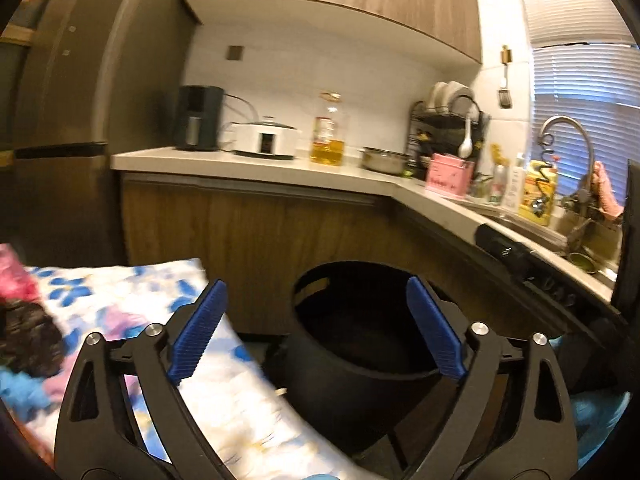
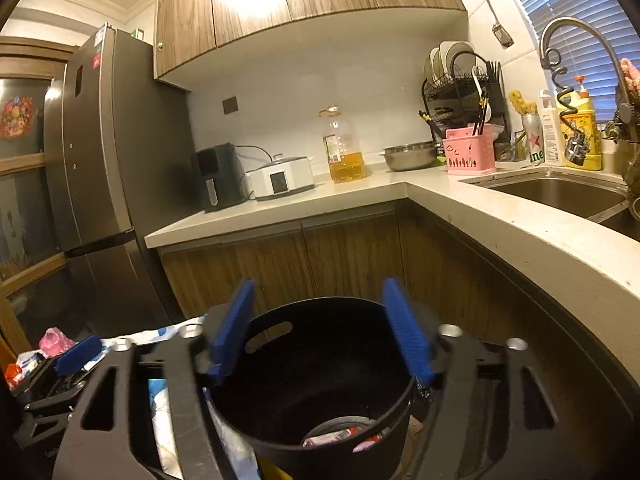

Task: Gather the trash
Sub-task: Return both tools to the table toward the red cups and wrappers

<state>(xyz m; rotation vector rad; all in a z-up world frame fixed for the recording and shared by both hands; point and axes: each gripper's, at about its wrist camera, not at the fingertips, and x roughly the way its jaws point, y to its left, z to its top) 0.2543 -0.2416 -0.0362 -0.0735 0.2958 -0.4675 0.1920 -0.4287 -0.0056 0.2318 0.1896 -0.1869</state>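
A black bin point(image 2: 316, 392) is seen low in both wrist views, standing in the corner below the worktop point(image 2: 360, 196), beside a flowered cloth point(image 1: 132, 312). Some trash point(image 2: 340, 436), wrappers in pink and white, is seen lying at the bottom of the bin, so part of the collecting is judged done.

The left gripper point(image 1: 316, 332) is held before the bin with its jaws spread wide and nothing between them. The right gripper point(image 2: 320, 332) is held over the bin's mouth, jaws likewise apart and empty; its pads are blurred.

What is left cannot be told for certain: a pink crumpled thing point(image 2: 54, 340) and other bits are seen at the far left by the fridge point(image 2: 104, 184), and may be further trash. No loose trash is made out on the worktop itself.
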